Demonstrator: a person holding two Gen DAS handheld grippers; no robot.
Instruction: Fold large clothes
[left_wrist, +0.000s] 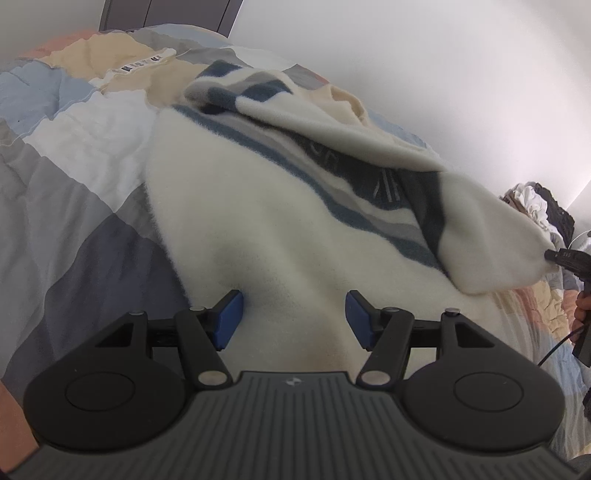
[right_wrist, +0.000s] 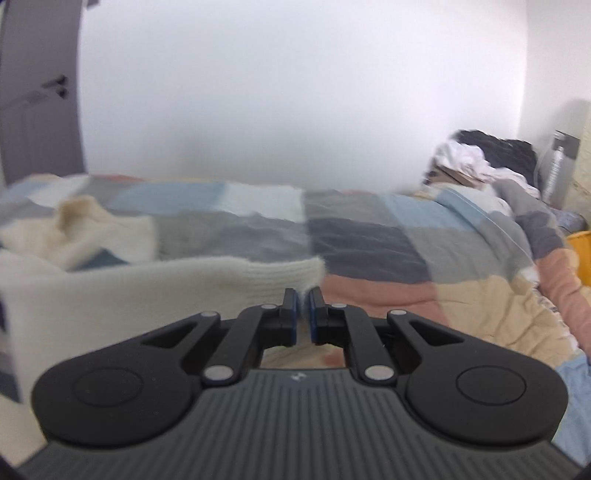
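A large cream fleece garment (left_wrist: 258, 206) with blue and grey stripes lies on the bed. My left gripper (left_wrist: 294, 301) hovers open just above its plain cream part, blue pads wide apart and the fabric running between them without being pressed. At the right, my right gripper (left_wrist: 551, 255) is shut on a corner of the garment and holds that flap lifted over the striped area. In the right wrist view the right gripper (right_wrist: 303, 297) pinches the ribbed cream edge (right_wrist: 280, 275), which stretches away to the left. That view is blurred.
A patchwork quilt (left_wrist: 74, 192) in grey, blue, cream and pink covers the bed. A pile of clothes (right_wrist: 480, 155) sits at the bed's far end by the white wall (right_wrist: 295, 92). A yellow bin (right_wrist: 580, 254) stands at the right, a grey door (right_wrist: 33, 110) at the left.
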